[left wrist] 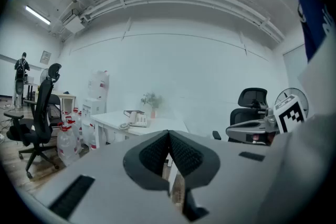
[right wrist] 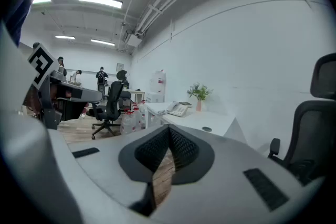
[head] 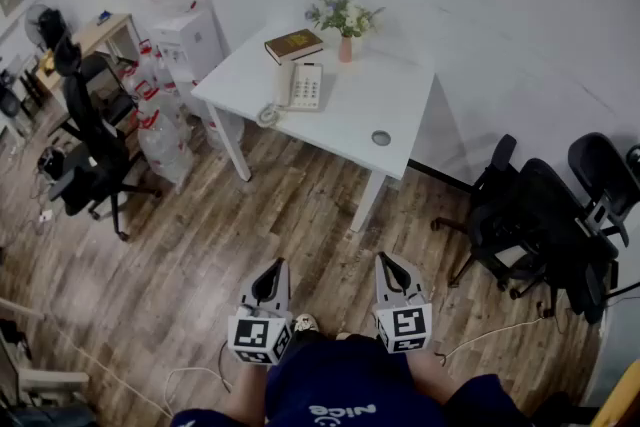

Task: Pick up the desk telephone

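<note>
A cream desk telephone (head: 303,85) lies on the white table (head: 350,120) across the room, its coiled cord hanging over the front edge. It also shows small in the left gripper view (left wrist: 138,120) and the right gripper view (right wrist: 178,108). My left gripper (head: 277,267) and right gripper (head: 388,261) are held close to the person's body, far short of the table. Both are shut with nothing between the jaws. Their tips meet in the left gripper view (left wrist: 169,134) and the right gripper view (right wrist: 169,129).
A brown book (head: 294,45) and a vase of flowers (head: 344,18) stand behind the phone. A water cooler (head: 185,35) and several water jugs (head: 158,120) sit left of the table. Black office chairs stand at left (head: 88,155) and right (head: 540,225). Wood floor lies between.
</note>
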